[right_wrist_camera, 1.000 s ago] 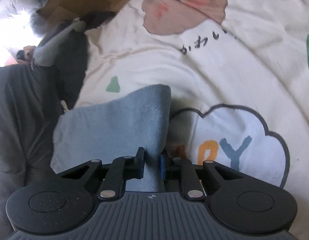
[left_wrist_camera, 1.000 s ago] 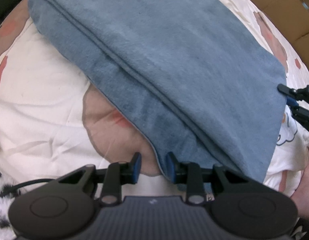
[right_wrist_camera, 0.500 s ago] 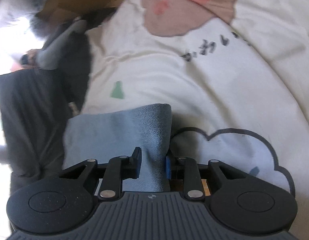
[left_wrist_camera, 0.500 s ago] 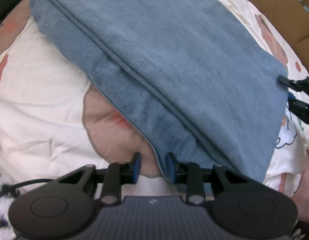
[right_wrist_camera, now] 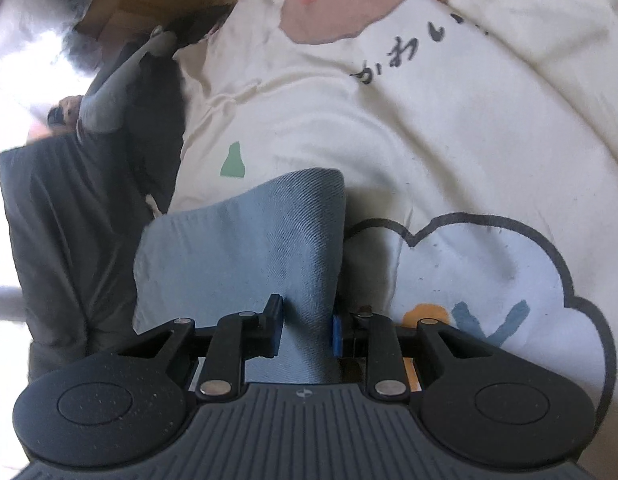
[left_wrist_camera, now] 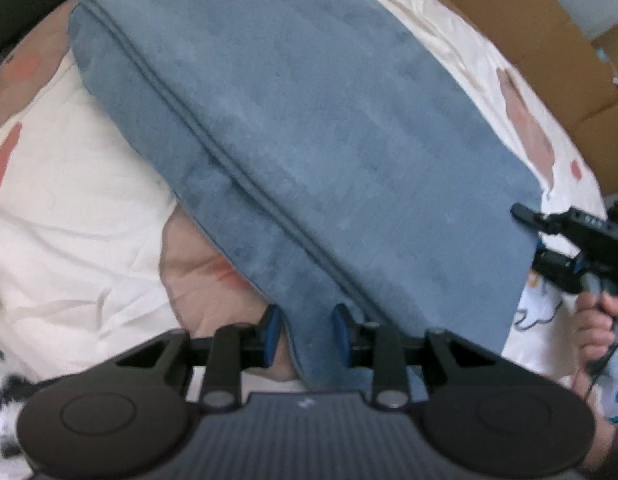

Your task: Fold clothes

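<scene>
Left wrist view: my left tool (left_wrist_camera: 305,334), jaws opening around a corner of the folded blue garment (left_wrist_camera: 309,140) on the bed (left_wrist_camera: 69,220), while my right tool (right_wrist_camera: 307,328) pinches the opposite corner, keeping the fold square.

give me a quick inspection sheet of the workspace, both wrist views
surface: cream bedsheet with cartoon prints, a cloud print beside the cloth
job's things: blue garment, folded in layers, lying flat
clutter: nothing seen
grippers: left gripper jaws opening, garment corner between them; right gripper with a garment corner between its jaws, grip not clear
cables: thin dark cable by the hand holding the right gripper
surroundings: cardboard box beyond the bed; dark trousers
</scene>
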{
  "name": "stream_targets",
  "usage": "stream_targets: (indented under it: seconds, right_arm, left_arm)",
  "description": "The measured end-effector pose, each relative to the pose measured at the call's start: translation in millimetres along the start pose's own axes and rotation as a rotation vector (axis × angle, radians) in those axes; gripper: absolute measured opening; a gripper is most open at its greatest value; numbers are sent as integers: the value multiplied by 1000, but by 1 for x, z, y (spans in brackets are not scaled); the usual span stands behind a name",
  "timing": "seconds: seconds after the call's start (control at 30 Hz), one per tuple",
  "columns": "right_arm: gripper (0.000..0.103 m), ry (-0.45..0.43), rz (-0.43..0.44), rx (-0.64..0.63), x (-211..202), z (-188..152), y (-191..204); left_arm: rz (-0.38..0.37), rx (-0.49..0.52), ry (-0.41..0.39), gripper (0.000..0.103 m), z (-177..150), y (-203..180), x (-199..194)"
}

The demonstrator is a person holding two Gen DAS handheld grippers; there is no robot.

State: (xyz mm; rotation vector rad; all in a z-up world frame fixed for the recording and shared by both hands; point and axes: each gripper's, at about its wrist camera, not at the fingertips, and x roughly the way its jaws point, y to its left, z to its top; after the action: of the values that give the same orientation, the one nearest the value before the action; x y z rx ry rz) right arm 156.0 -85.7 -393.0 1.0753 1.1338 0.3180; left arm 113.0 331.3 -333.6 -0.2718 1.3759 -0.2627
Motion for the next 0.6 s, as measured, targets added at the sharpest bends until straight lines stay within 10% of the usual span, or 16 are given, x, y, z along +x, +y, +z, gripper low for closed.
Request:
stream_targets:
  seconds: [0.33, 0.6]
  right_arm:
    - [8, -55, -31, -82, -1, -3, 14]
    - [6, -117, -59, -65, -15, 2, 26]
  left_arm:
    - [-40, -1, 82, 42, -13, -11, 29]
    - [-62, 60, 68, 28, -6, -26, 26]
